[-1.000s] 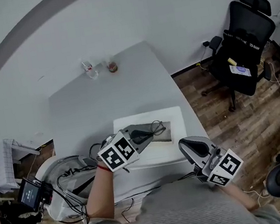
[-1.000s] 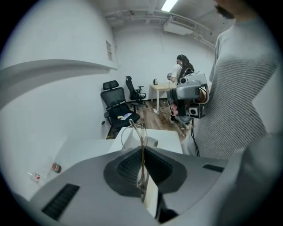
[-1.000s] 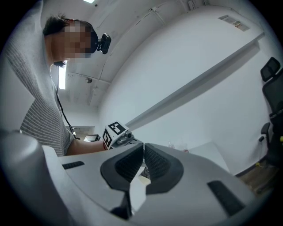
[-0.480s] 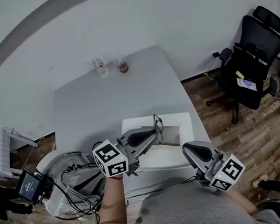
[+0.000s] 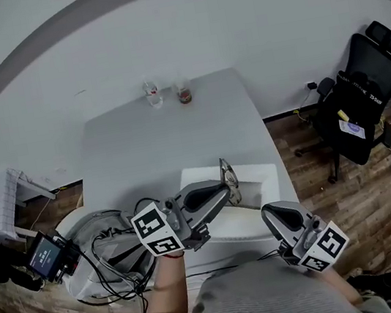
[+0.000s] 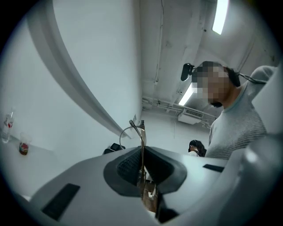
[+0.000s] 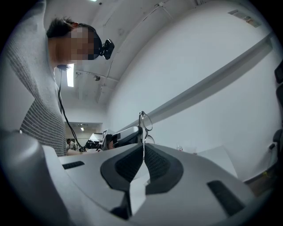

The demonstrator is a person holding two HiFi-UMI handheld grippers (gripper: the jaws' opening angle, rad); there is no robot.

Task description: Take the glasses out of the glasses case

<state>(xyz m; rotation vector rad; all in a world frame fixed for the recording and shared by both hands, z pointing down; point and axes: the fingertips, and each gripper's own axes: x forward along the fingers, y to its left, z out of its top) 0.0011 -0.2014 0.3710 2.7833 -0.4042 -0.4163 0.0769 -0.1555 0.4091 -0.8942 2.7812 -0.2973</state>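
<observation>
Thin wire-rimmed glasses stand upright in my left gripper, which is shut on them above the white pad at the table's near edge. In the left gripper view the frame sticks up from between the closed jaws of that gripper. The glasses case is hidden under the left gripper. My right gripper hangs shut and holds nothing, at the pad's near right corner, apart from the glasses. Past the tips of the right gripper, its own view shows the glasses and the left gripper.
The white table carries a small bottle and a small glass at its far edge. A black office chair stands at the right. Cables and a device lie at the left on the floor.
The left gripper has lifted the glasses off the pad and carried them a little to the right, now upright. The right gripper has stayed shut near the pad's corner.
</observation>
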